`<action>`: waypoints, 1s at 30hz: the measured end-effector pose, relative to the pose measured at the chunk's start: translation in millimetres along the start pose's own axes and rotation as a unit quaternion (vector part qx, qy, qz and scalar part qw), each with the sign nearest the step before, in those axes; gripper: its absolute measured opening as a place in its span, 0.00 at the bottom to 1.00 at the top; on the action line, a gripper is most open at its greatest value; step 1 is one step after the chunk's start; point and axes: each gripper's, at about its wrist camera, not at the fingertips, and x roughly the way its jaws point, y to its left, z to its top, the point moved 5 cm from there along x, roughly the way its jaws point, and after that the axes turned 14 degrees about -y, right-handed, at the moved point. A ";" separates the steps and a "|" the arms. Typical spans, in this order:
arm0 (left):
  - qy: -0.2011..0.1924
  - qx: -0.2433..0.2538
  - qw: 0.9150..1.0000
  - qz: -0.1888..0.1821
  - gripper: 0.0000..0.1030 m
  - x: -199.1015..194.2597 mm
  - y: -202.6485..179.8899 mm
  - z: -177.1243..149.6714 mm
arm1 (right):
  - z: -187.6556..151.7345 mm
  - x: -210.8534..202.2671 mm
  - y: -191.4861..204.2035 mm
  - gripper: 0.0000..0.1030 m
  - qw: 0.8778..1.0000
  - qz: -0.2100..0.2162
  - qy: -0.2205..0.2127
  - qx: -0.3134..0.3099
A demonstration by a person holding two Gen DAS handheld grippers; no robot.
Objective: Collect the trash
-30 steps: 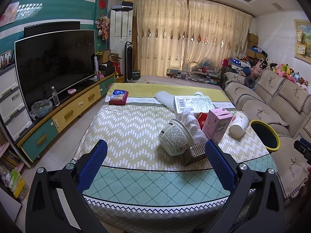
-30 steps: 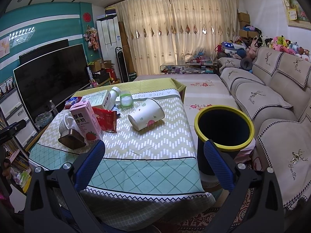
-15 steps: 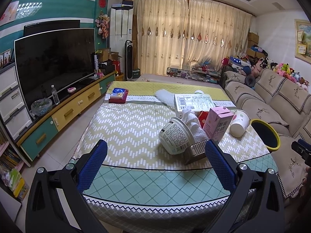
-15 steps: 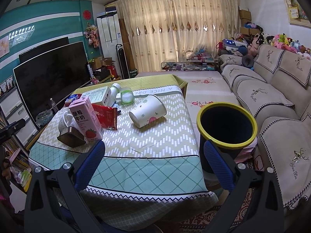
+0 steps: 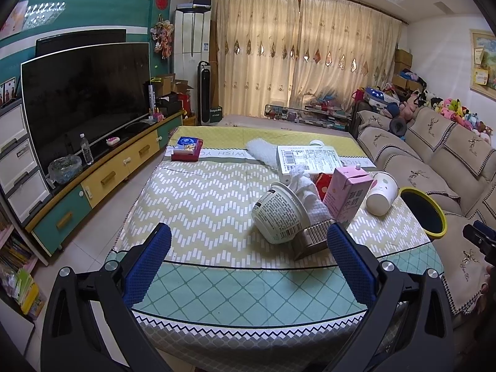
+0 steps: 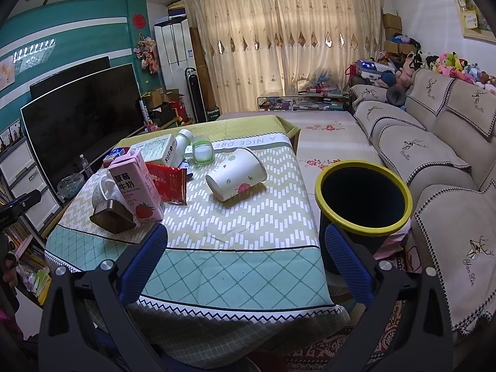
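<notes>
Pink milk carton (image 6: pixel 136 186), paper cup (image 6: pixel 237 173) and noodle tub (image 5: pixel 277 214) all litter the counter (image 6: pixel 248 232); both tongs (image 5: pixel 248 266) (image 6: pixel 245 266) gape empty, bin (image 6: pixel 362 200) apparently unfilled.

Paper cup (image 6: pixel 236 173) lies tipped near bin (image 6: pixel 363 231).

Bare tablecloth (image 5: pixel 217 204) lies open across the table's near and left side, while a tipped noodle bowl (image 5: pixel 277 215), tin (image 5: pixel 313 240), pink milk carton (image 6: pixel 136 189) and toppled paper cup (image 6: pixel 235 175) crowd the right; the yellow-rimmed bin (image 6: pixel 362 198) stands open-mouthed between table edge and sofa (image 6: pixel 440 161).
</notes>
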 end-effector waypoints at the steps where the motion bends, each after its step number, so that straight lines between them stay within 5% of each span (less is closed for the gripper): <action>1: 0.001 0.000 1.000 0.000 0.96 0.6 -0.3 -0.3 | 0.0 0.1 0.2 0.94 1.000 0.000 0.000 0.000; 12: 0.005 -0.001 1.000 0.007 0.96 9.4 4.1 -0.4 | 1.4 24.1 1.1 0.94 1.000 0.018 0.010 -0.001; 30: 0.037 -0.008 0.999 0.001 0.96 62.4 4.5 -11.6 | 0.7 158.1 6.6 0.94 0.991 0.074 0.084 -0.079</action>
